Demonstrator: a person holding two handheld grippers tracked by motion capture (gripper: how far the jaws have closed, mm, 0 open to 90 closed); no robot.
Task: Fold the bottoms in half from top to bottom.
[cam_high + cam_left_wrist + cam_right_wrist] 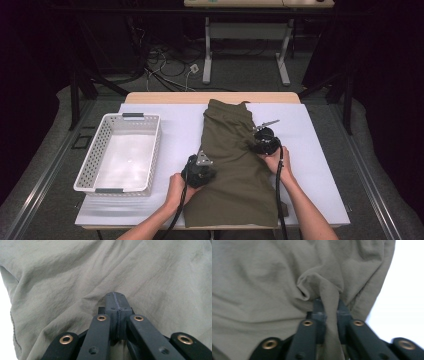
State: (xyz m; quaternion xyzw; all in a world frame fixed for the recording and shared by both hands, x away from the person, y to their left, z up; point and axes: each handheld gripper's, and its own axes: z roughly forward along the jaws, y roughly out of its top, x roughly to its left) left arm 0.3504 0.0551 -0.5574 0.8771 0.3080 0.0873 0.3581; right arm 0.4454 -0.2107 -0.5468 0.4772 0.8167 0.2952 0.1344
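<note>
Olive garment point(232, 160) spans the table point(320, 150) from far edge to near edge. Left gripper point(115, 298) pressed together on cloth; right gripper point(328, 306) pinching a fold. Basket point(85, 170) at left edge.

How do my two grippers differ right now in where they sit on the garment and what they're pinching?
The left gripper sits at the olive garment's left edge, nearer the person; the right gripper sits at its right edge, farther up. The left's jaws meet flat with no fold visible between them; the right's clamp a raised fold. Both are shut, and both are on the cloth.
</note>
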